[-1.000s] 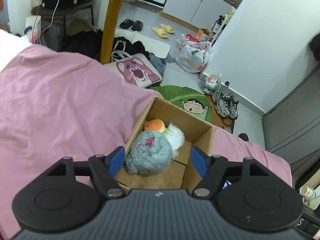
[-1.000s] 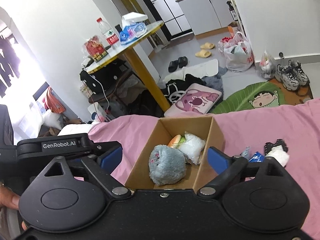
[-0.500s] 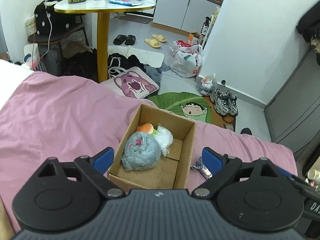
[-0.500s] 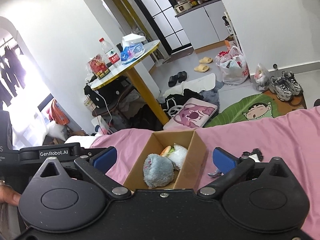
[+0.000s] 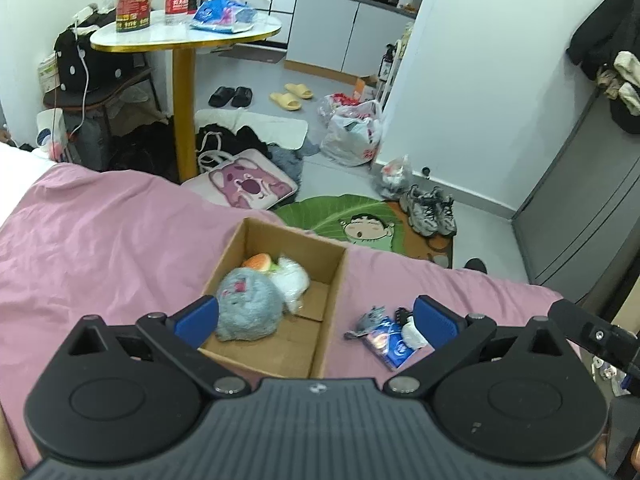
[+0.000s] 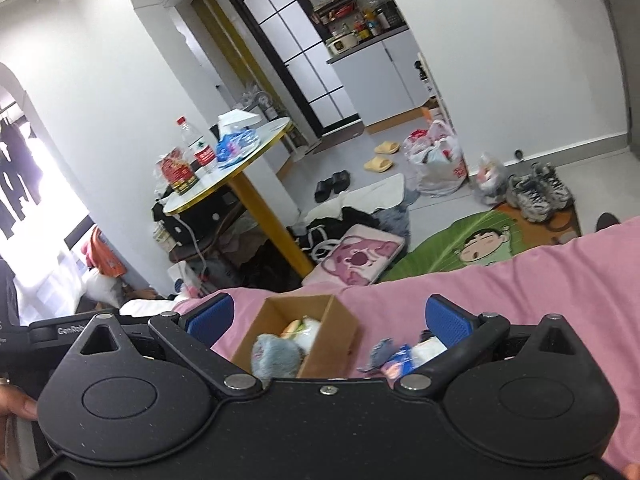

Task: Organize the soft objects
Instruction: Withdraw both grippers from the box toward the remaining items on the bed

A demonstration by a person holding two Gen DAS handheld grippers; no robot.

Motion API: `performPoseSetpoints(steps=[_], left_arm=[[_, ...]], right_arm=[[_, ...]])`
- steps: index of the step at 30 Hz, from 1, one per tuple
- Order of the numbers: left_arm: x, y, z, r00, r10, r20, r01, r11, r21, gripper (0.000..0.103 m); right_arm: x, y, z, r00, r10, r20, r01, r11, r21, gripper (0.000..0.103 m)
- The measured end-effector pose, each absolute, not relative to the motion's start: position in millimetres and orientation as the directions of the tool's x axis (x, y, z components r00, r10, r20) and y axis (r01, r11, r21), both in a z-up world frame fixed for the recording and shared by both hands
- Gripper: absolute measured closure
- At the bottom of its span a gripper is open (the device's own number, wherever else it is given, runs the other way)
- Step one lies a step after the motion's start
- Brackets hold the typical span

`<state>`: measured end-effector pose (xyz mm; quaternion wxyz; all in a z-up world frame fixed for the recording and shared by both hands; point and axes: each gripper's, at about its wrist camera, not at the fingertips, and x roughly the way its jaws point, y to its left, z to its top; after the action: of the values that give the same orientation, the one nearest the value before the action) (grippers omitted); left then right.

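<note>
The pink bedsheet fills the lower frame as the work surface; the cardboard box sits at centre as the collecting bin, already holding a grey plush toy, a burger-shaped toy and a white bagged item; loose small items lie just right of it, probably next; the left tongs are still widening, empty; the right tongs are released, empty.

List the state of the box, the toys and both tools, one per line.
cardboard box: open-topped, upright on the pink cover.
grey plush: inside the box.
blue packet: outside, on the cover.
left tool: jaws opening, nothing held.
right tool: open, nothing held.
</note>
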<state>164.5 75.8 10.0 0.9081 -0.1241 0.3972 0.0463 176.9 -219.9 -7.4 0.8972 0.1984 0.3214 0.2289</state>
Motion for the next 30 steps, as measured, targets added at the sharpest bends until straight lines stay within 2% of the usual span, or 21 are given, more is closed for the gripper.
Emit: performPoseSetpoints(steps=[7,14,24,30], left_arm=[[163.2,55.7,9.3,0.717,-0.056,-0.695,-0.157,0.958,-0.239,0.000],[166.7,28.5,-3.5,0.703,-0.120,-0.701,-0.099,0.960,-0.263,0.000],[174.1,-3.7,-20.3,0.690,-0.028,-0.723,-0.112,0.983,-0.145,0.000],[188.0,-21.0,-35.7,0.649,-0.017,-0.760,-0.095,0.990,-0.104,0.000]], right_arm=[[173.4,-241.2,-12.1,0.684,0.518,-0.513,-0.271,0.835,0.480,0.000],[175.1,-257.2,-23.4,0.670,0.497,-0.551,-0.259,0.853,0.453,0.000],[197.8,-268.7,-44.2,0.612,0.508,-0.606,-0.287,0.857,0.428,0.000],[208.8,-286.3,-58.7,0.606,0.505,-0.614,-0.256,0.855,0.450,0.000]])
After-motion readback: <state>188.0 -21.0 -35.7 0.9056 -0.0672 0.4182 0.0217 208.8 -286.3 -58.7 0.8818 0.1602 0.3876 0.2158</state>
